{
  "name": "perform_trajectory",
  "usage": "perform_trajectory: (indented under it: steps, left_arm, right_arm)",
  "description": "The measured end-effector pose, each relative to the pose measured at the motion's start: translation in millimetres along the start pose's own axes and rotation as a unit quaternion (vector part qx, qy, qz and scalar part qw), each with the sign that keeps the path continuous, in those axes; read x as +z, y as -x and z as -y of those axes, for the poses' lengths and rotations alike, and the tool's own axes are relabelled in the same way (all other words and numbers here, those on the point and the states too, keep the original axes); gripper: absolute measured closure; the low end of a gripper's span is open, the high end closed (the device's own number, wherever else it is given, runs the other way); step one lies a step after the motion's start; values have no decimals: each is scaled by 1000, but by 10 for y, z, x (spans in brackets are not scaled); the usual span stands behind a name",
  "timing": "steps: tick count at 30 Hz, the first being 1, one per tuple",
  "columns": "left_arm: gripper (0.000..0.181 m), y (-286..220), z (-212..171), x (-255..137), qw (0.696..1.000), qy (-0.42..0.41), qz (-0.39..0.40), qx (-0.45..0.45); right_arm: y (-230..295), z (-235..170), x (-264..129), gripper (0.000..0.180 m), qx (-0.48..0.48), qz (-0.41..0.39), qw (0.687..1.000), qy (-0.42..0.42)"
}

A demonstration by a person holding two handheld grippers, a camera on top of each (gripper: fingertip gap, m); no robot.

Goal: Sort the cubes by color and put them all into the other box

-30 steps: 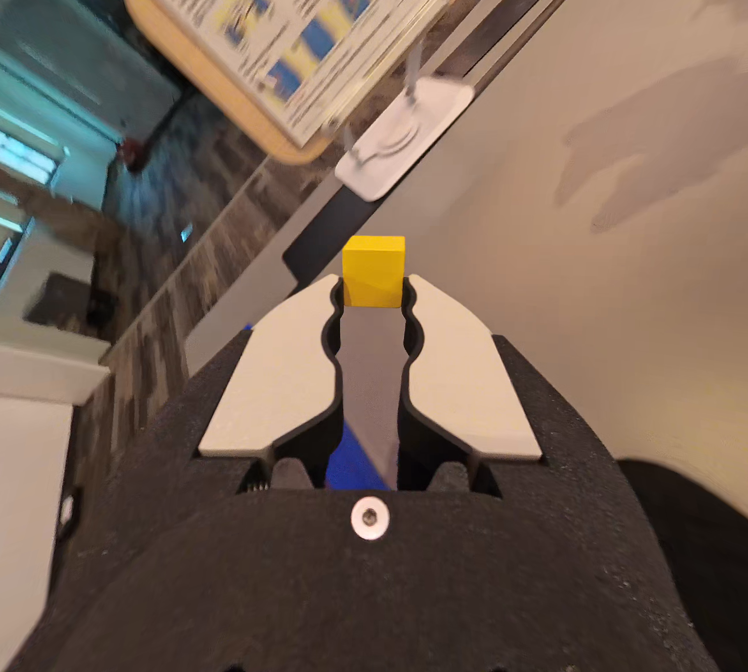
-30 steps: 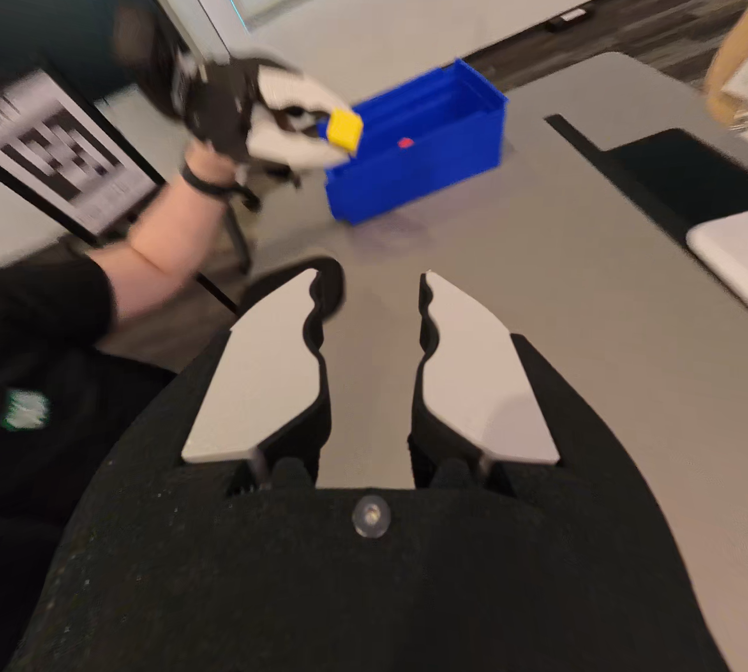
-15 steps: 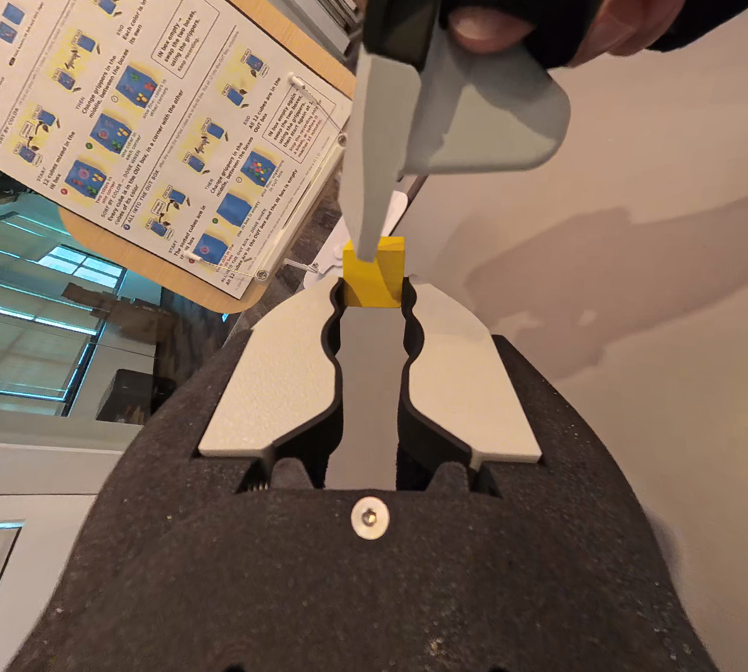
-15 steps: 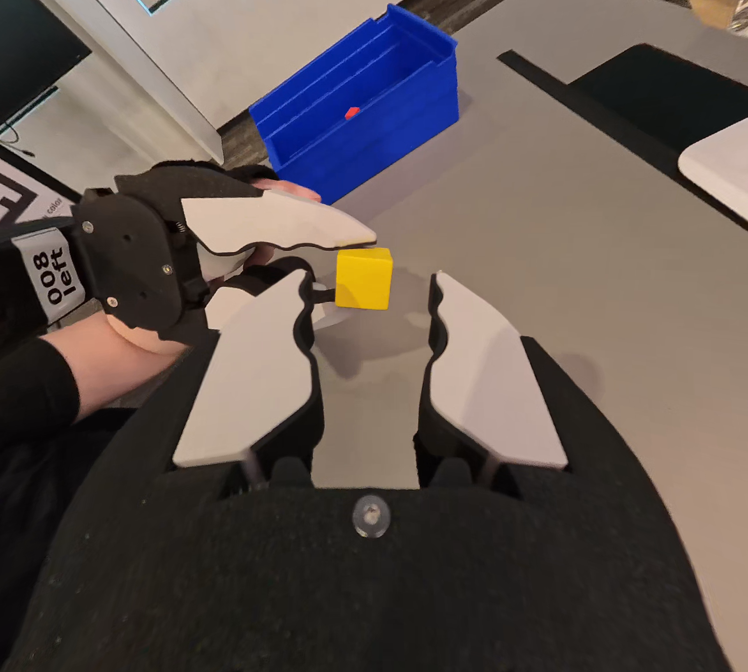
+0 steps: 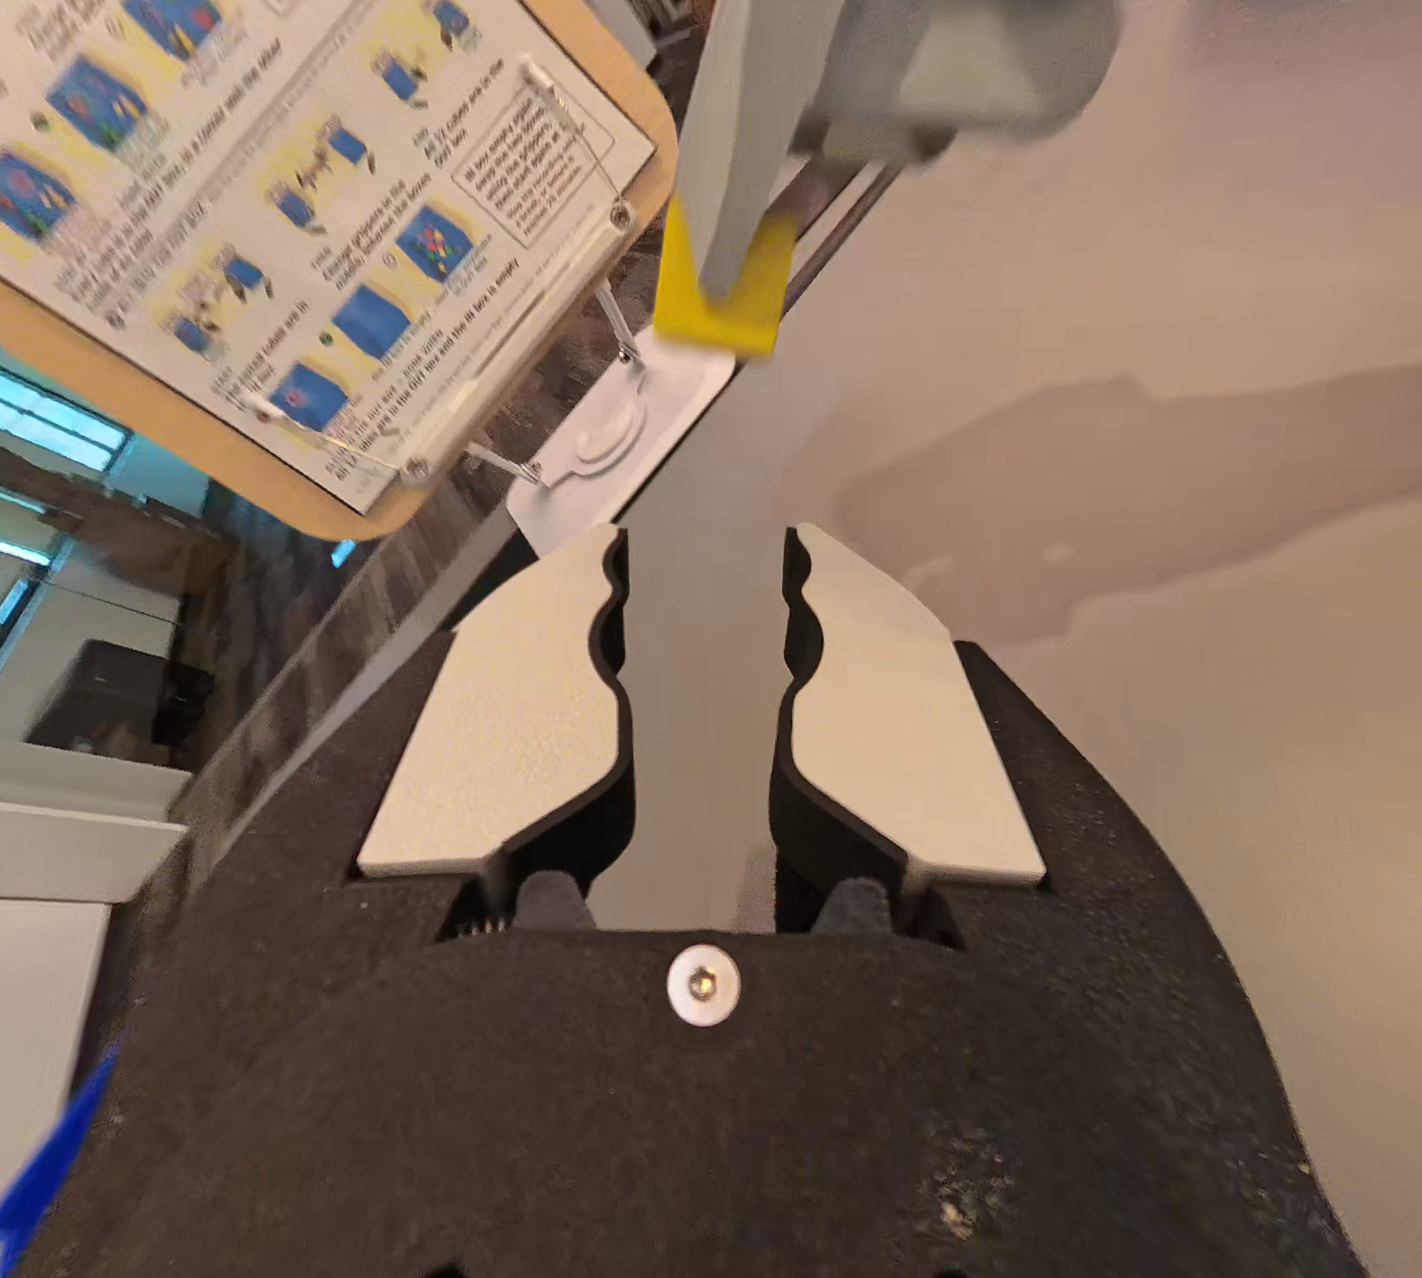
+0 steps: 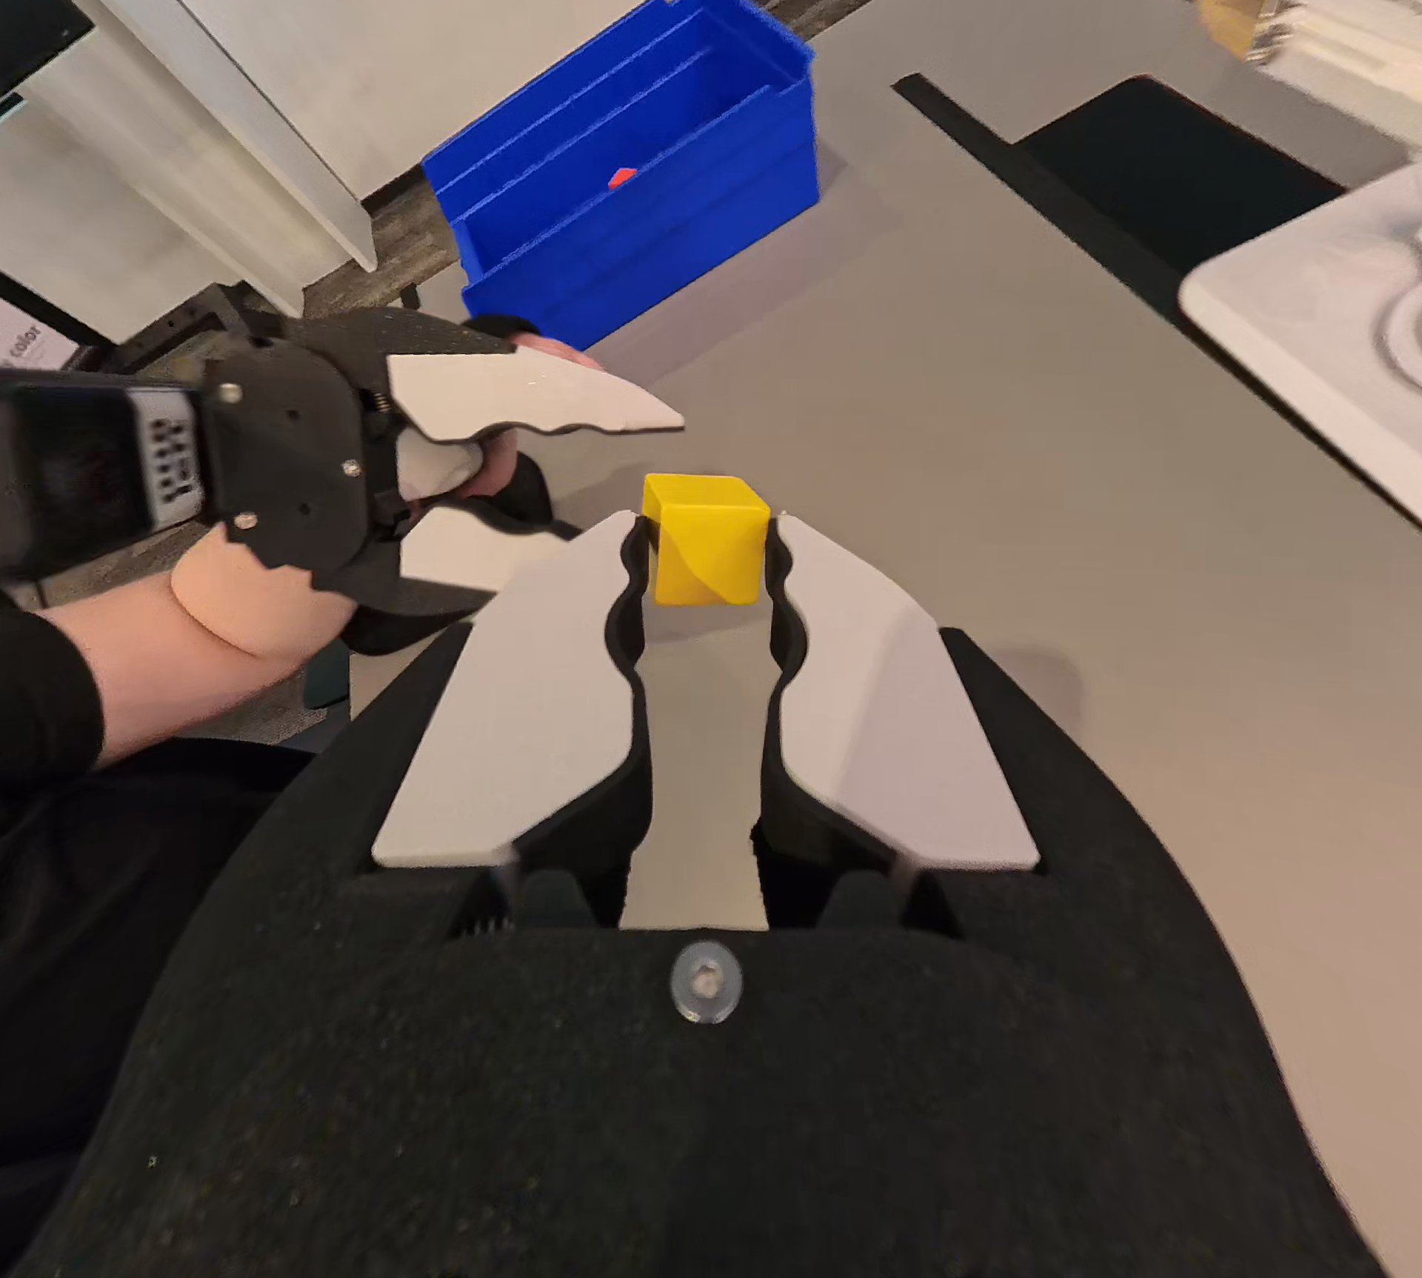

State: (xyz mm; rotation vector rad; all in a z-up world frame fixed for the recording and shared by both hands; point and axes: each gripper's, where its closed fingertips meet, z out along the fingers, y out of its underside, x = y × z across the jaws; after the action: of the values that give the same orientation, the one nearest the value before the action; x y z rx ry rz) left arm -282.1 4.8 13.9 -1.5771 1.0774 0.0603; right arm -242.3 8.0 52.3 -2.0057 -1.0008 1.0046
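Note:
My right gripper (image 6: pixel 706 533) is shut on a yellow cube (image 6: pixel 708 544), both pads pressed on its sides, above the grey table (image 6: pixel 1000 471). My left gripper (image 5: pixel 702 540) is open and empty; in the right wrist view it (image 6: pixel 600 479) hangs just left of the cube, jaws apart. In the left wrist view the yellow cube (image 5: pixel 750 302) sits ahead of my fingertips, held by the right gripper's fingers (image 5: pixel 739 109). A blue box (image 6: pixel 639 179) stands at the table's far edge with a red cube (image 6: pixel 622 177) inside.
An instruction sheet on a wooden board (image 5: pixel 308 163) stands on a white base (image 5: pixel 615 433) at the table's edge. A black pad (image 6: pixel 1169 179) lies set into the table at the right, next to a white base plate (image 6: pixel 1323 333).
The yellow cube passed from my left gripper to my right. The right pads closed on it, then the left jaws opened and drew back from it.

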Motion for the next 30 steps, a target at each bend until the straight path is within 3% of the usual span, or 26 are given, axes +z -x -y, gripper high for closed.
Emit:
perform_trajectory:
  steps: [4,9,12,15,20,30]
  left_arm:
    - [147,-58,-358,180,995,-23,-19,-95]
    - [157,-99,-676,305,992,-15,-27,-125]
    - [157,-161,-688,334,988,-8,-53,-147]
    - [158,-180,-665,346,989,-7,-56,-135]
    - [159,-111,-611,368,991,8,-48,-126]
    - [161,39,-408,170,993,20,-12,-118]
  right_arm:
    - [-178,40,-694,151,-7,-60,998,-30]
    - [-387,-208,-2323,152,17,-217,967,-133]
    - [-951,-713,-3208,152,92,-343,930,-93]
    - [-1680,-1308,-3694,152,191,-383,904,-4]
    - [-2584,-1992,-3578,152,265,-377,885,58]
    - [-3134,-2715,-3217,151,320,-382,846,189]
